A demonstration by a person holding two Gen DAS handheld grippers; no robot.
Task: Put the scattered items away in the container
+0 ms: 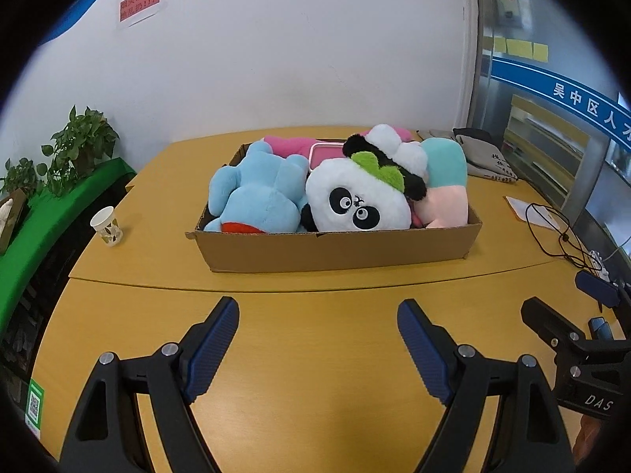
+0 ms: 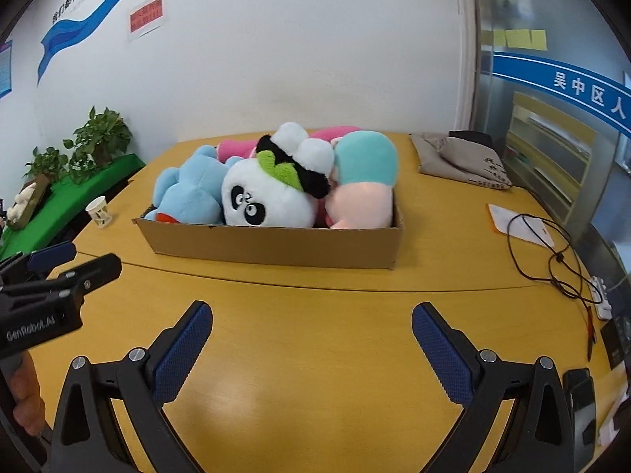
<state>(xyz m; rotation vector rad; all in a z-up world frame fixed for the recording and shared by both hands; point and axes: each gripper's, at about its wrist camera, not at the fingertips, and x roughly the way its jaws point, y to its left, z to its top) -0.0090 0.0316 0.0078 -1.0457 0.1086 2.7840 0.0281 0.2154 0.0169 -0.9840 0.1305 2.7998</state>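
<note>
Both grippers' fingers (image 1: 215,335) apart w/ nothing between (plush toys (image 1: 355,197) fill cardboard box (image 1: 339,252)).

right tongs (image 2: 311,315) open, empty | cardboard box (image 2: 276,246) holds panda plush (image 2: 268,201)

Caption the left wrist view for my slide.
Open left gripper facing cardboard box packed with plush toys.

A shallow brown cardboard box (image 1: 339,252) stands open on the yellow table. It is full of soft toys: a light blue plush (image 1: 256,193) lies at the left, a panda (image 1: 359,201) with a green leaf lies in the middle, and a teal and pink plush (image 1: 445,185) lies at the right. Something pink (image 1: 292,144) lies behind them.
</note>
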